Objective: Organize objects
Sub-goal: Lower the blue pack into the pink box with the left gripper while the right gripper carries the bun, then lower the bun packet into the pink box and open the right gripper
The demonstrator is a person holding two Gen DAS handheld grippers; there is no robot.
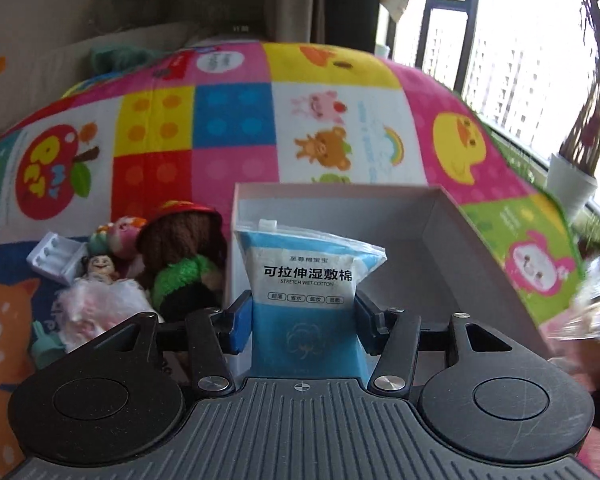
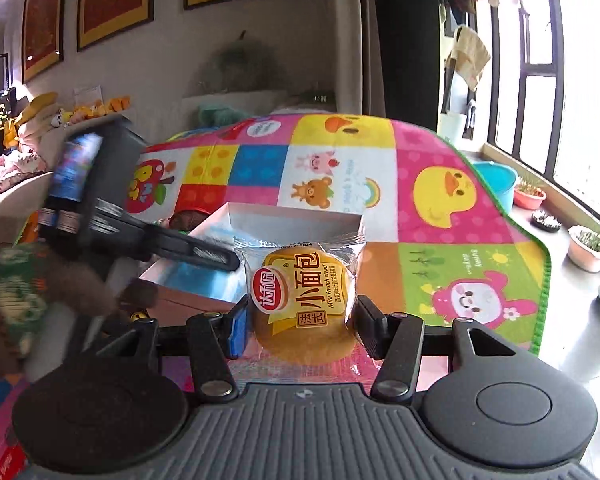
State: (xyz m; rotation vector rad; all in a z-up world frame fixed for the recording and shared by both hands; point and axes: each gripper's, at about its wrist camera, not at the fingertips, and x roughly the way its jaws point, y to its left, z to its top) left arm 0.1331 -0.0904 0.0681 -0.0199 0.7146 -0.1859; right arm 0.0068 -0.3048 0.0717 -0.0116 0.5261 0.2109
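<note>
Left gripper (image 1: 304, 316) clamping blue cotton pack (image 1: 306, 280) over white box (image 1: 440, 240); right gripper (image 2: 302, 322) pinching bread packet (image 2: 304, 300), box (image 2: 292, 220) at 12 o'clock.

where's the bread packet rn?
Right wrist view, centre: the bread packet is clamped in the right gripper, held in front of the white box on the colourful mat.
</note>
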